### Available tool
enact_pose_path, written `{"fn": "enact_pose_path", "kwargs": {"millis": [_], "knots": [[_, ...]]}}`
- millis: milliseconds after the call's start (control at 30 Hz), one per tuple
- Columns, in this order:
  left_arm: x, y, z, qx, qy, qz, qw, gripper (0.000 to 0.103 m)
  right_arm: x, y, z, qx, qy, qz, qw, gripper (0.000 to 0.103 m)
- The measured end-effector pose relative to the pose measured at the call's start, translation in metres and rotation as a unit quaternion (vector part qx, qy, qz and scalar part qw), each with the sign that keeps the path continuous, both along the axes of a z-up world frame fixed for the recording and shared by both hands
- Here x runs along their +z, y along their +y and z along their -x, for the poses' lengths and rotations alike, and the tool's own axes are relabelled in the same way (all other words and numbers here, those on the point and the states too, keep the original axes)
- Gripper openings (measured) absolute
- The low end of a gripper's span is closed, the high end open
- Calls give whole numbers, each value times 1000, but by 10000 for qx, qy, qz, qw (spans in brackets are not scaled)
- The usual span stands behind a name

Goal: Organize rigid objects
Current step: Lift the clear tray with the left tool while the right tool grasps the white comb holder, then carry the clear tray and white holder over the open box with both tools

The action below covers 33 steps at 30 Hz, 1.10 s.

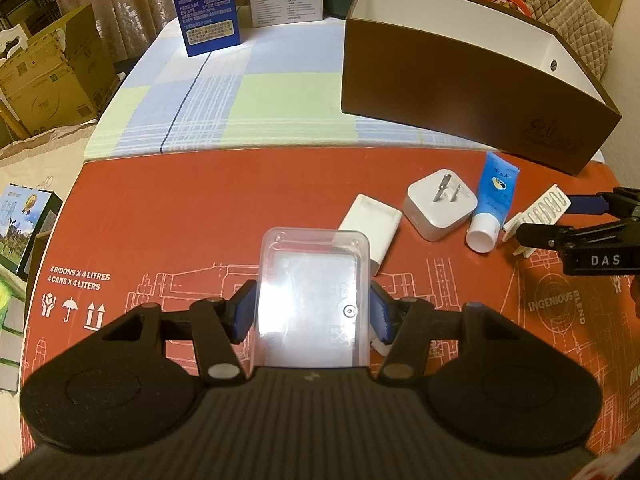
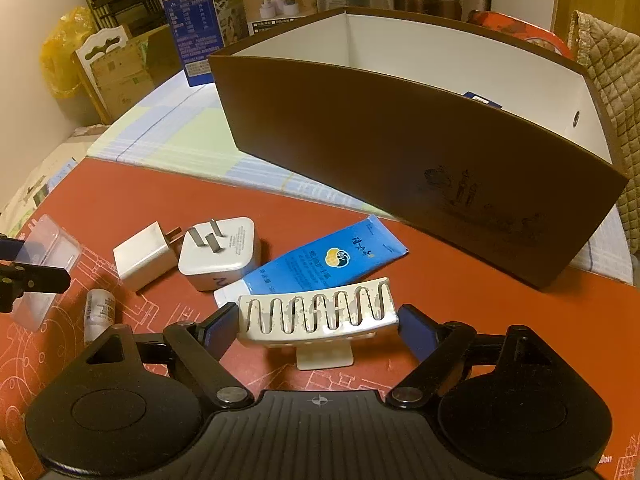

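Left gripper (image 1: pixel 312 312) clamps a clear plastic case (image 1: pixel 312 288). Right gripper (image 2: pixel 316 328) straddles a white slotted rack (image 2: pixel 320 312), left pad touching, right pad apart.

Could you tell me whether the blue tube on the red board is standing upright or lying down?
Lying down. The blue tube rests flat on the red board, white cap toward the grippers.

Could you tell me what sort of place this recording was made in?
Probably a room in a home: a table under a checked cloth, curtains behind it, stacked cardboard boxes on the floor, and a quilted chair cover.
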<state>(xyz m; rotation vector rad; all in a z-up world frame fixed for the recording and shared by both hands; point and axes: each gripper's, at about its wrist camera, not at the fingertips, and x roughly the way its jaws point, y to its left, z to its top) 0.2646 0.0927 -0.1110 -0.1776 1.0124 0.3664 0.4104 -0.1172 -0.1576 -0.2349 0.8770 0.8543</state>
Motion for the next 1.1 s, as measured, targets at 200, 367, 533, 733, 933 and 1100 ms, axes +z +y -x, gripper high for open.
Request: {"fn": "enact_pose_path", "kwargs": {"millis": [200, 367, 533, 733, 933, 1100], "knots": [[2, -1, 1, -21, -17, -5, 10000, 53, 4, -4, 5, 21, -6, -32, 10000, 82], [4, -4, 0, -51, -50, -11, 10000, 53, 10, -9, 9, 11, -31, -69, 10000, 82], [9, -10, -3, -102, -136, -39, 9998, 53, 16, -16, 12, 9, -70, -110, 9999, 82], [18, -19, -11, -205, -261, -95, 9994, 53, 28, -27, 16, 1, -125, -180, 9998, 82], [28, -30, -21, -308, -353, -118, 9988, 53, 44, -37, 19, 27, -199, -331, 9992, 82], [37, -38, -31, -471, -436, -136, 9978, 53, 59, -44, 22, 16, -218, -478, 9986, 82]]}}
